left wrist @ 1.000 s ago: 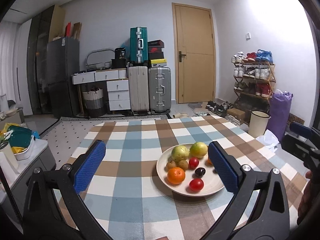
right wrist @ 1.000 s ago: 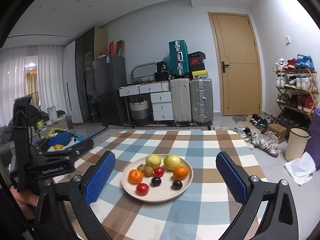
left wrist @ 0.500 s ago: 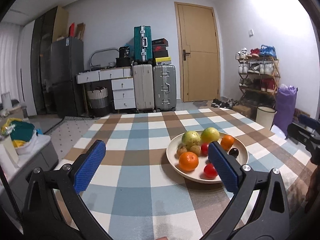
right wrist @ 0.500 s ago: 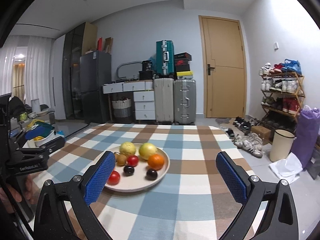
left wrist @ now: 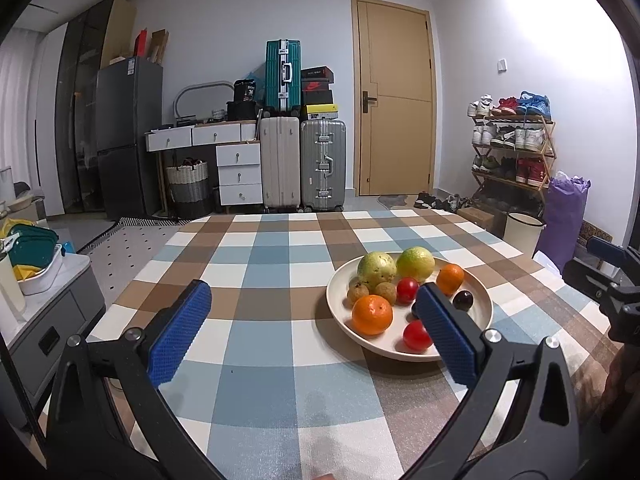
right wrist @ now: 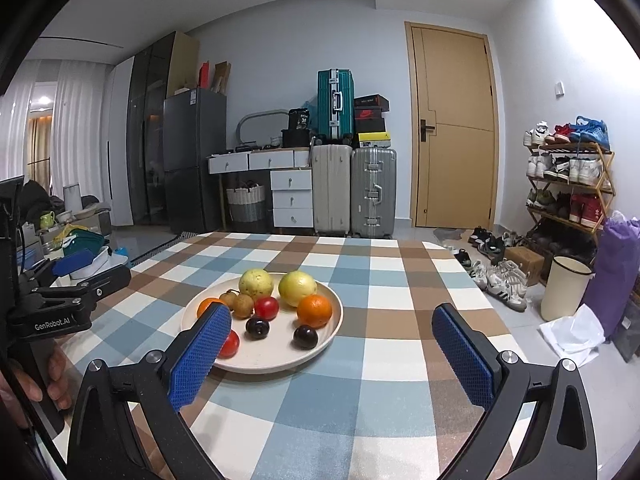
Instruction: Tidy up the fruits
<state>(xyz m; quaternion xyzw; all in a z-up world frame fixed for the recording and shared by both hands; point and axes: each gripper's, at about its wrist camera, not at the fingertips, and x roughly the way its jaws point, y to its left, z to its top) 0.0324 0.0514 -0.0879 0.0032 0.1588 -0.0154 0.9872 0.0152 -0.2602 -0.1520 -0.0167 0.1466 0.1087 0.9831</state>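
A cream plate (left wrist: 482,300) (right wrist: 334,320) of fruit sits on the checked tablecloth. On it lie two green-yellow fruits (left wrist: 376,266) (right wrist: 298,288), two oranges (left wrist: 371,314) (right wrist: 314,310), red tomatoes (left wrist: 416,334) (right wrist: 267,307), dark plums (left wrist: 463,300) (right wrist: 305,337) and small brown fruits (left wrist: 386,292) (right wrist: 243,306). My left gripper (left wrist: 312,332) is open and empty, low over the cloth, its right finger in front of the plate. My right gripper (right wrist: 332,354) is open and empty, its left finger overlapping the plate's near left side.
The checked table (left wrist: 260,280) (right wrist: 384,280) has free cloth left of and behind the plate. A side cabinet with bowls (left wrist: 36,264) stands left. Suitcases (left wrist: 304,168), a door (right wrist: 452,128), a shoe rack (right wrist: 568,184) and a bin (right wrist: 564,294) stand beyond.
Both grippers dropped lower and nearer the table, so the plate looks bigger and flatter. In the left view it shifted right behind the right finger; in the right view, left behind the left finger.
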